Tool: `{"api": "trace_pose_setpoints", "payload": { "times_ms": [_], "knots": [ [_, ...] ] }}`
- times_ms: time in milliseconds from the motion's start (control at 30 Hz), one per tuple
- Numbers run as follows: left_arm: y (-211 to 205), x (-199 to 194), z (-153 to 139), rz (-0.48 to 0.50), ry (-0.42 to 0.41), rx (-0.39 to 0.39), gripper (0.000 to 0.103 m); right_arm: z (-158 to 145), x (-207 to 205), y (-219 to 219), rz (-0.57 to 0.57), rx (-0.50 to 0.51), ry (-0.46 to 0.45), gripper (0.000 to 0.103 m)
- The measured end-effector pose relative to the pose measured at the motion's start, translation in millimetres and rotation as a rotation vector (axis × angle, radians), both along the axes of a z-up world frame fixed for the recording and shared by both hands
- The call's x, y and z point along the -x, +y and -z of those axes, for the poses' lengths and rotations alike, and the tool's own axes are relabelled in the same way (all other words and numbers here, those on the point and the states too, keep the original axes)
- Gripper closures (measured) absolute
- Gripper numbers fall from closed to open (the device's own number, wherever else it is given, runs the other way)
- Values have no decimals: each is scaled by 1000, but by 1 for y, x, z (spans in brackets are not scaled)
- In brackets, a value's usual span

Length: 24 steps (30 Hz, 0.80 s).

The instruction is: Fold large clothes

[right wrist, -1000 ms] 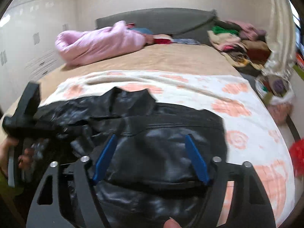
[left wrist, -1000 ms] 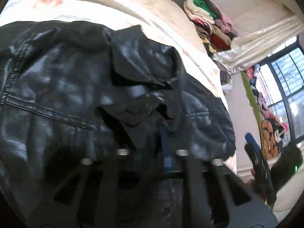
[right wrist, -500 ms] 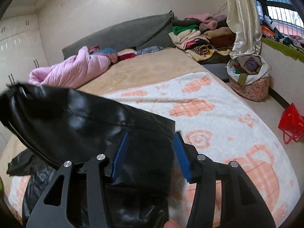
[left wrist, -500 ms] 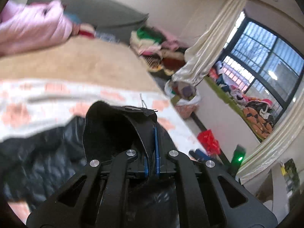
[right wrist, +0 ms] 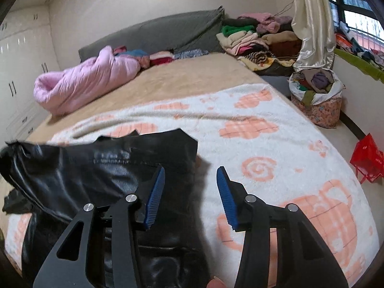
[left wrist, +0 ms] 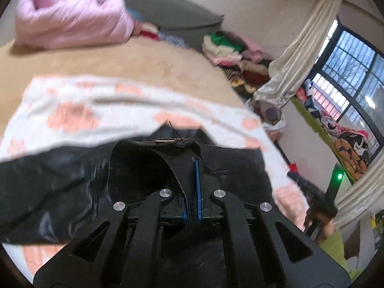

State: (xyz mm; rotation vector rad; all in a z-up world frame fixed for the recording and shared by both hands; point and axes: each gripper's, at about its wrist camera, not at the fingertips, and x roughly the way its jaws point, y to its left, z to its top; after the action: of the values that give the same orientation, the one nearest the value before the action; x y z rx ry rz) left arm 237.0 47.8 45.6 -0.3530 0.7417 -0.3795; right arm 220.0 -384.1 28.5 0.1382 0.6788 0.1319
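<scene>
Left tongs (left wrist: 190, 189) clamped on jacket (right wrist: 100, 168) edge, lifted | right tongs (right wrist: 189, 196) closing, jaws still apart, nothing pinched | step: fold starting | next: right needs grip.

We are seeing daylight coming through a barred window (left wrist: 345, 72), a cream curtain (right wrist: 312, 21) hanging beside it, a grey headboard (right wrist: 168, 31) leaning against pale walls.
</scene>
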Motion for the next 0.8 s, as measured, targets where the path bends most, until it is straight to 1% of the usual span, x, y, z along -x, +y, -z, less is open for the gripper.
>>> {"api": "trace_pose_setpoints", "payload": {
  "times_ms": [67, 133, 200, 233, 267, 300, 367, 433, 467, 500, 567, 633, 667, 733, 800],
  "knots": [
    [0, 0, 16, -3, 23, -23, 103, 8, -4, 13, -26, 9, 24, 61],
    [-3, 2, 30, 5, 19, -67, 103, 14, -7, 24, -54, 21, 43, 62],
    [-8, 1, 37, 9, 10, -105, 103, 23, -10, 37, -84, 48, 62, 63],
    [-9, -1, 41, 6, 8, -123, 103, 28, -12, 42, -89, 72, 78, 65],
    [-10, -2, 43, 3, 4, -139, 103, 38, -17, 47, -80, 115, 120, 68],
    [-10, -2, 45, -2, -1, -158, 103, 46, -21, 48, -63, 136, 156, 71],
    [-10, -2, 48, -8, -6, -178, 103, 65, -31, 41, -15, 156, 228, 73],
    [-8, -4, 55, -8, -2, -197, 103, 81, -38, 35, 17, 195, 277, 71],
    [-7, -5, 59, -8, 4, -199, 103, 89, -41, 29, 27, 181, 294, 70],
    [-5, -6, 65, -11, 14, -203, 103, 94, -43, 25, 32, 154, 302, 66],
    [-1, -7, 73, -15, 27, -199, 103, 93, -44, 18, 33, 112, 307, 66],
    [2, -6, 77, -11, 31, -192, 103, 77, -42, 13, 31, 69, 285, 66],
    [3, -6, 78, -9, 29, -194, 103, 60, -39, 12, 26, 45, 222, 66],
    [2, -4, 78, -6, 21, -199, 102, 35, -36, 15, -4, 32, 124, 66],
    [0, -4, 78, -10, 22, -210, 102, 27, -39, 25, -58, 16, 82, 66]
  ]
}}
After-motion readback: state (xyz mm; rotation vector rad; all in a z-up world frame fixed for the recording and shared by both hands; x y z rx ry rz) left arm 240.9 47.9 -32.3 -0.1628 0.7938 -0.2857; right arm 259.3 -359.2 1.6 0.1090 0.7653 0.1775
